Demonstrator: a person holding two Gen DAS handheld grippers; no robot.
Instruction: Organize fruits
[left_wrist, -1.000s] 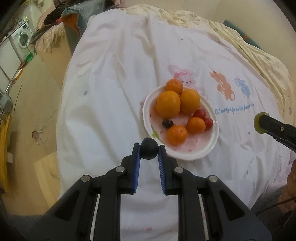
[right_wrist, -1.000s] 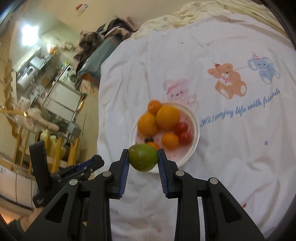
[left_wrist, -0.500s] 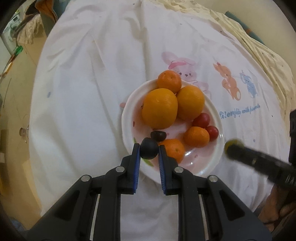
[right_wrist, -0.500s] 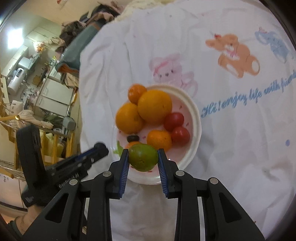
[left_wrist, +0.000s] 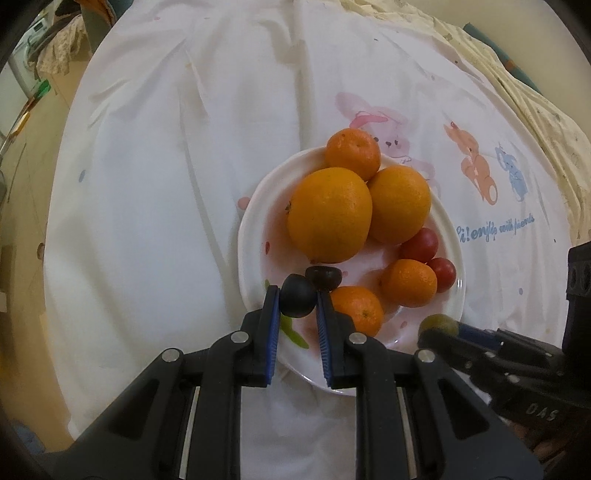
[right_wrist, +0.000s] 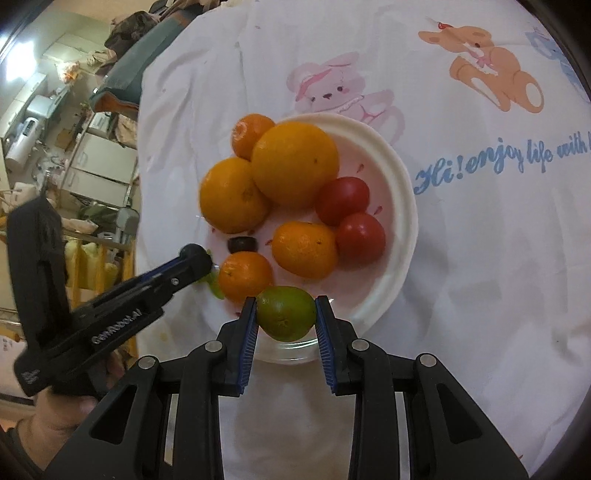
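Observation:
A white plate on the white cloth holds two large oranges, three small tangerines, two red cherry tomatoes and one dark grape. My left gripper is shut on a dark round fruit, just above the plate's near left edge; it also shows in the right wrist view. My right gripper is shut on a green lime, over the plate's near rim; it shows in the left wrist view.
The plate lies on a white cloth printed with cartoon animals and blue writing. The cloth's left edge drops to the floor. Cluttered furniture stands beyond it.
Both grippers have moved in toward the plate with their fruit held. The left now hangs over the near left rim, the right over the near rim.

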